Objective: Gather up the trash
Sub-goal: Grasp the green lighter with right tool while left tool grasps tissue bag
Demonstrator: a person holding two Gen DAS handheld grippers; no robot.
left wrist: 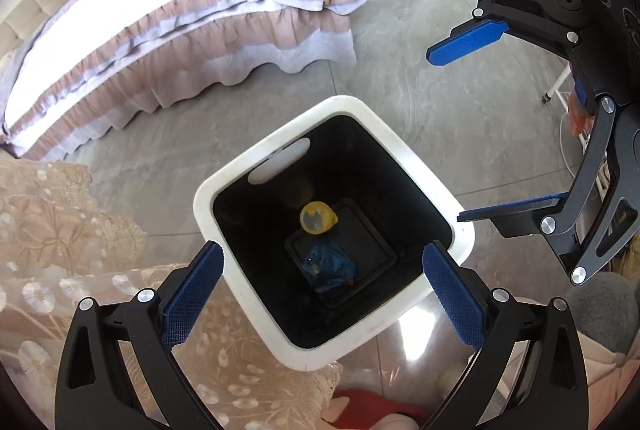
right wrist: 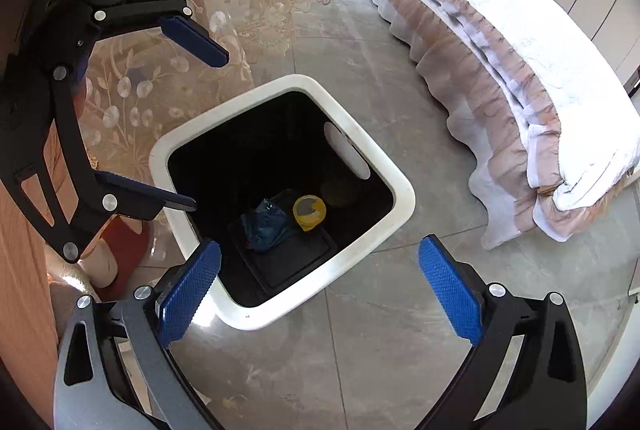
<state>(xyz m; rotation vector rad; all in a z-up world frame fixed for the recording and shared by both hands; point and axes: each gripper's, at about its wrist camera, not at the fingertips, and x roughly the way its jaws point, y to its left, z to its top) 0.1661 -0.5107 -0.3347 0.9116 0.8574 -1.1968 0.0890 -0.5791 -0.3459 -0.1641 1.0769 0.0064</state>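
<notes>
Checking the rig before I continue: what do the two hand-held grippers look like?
Both match: the left hand-held gripper and right hand-held gripper have black linkage arms joined by silver round pivot bolts, ending in flat blue fingers with knurled, dotted faces. No cables, markings or sleeves show.

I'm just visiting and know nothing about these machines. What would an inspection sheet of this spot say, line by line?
Surface: grey tiled floor, shiny.
Job's things: white bin with black inside; yellow cup and blue wrapper lie at its bottom.
Clutter: nothing seen on the floor.
Claws: left claw and right claw both open, empty, above the bin.
Cables: nothing seen.
Surroundings: bed with frilled skirt; lace cloth beside the bin; white rack at one edge.
</notes>
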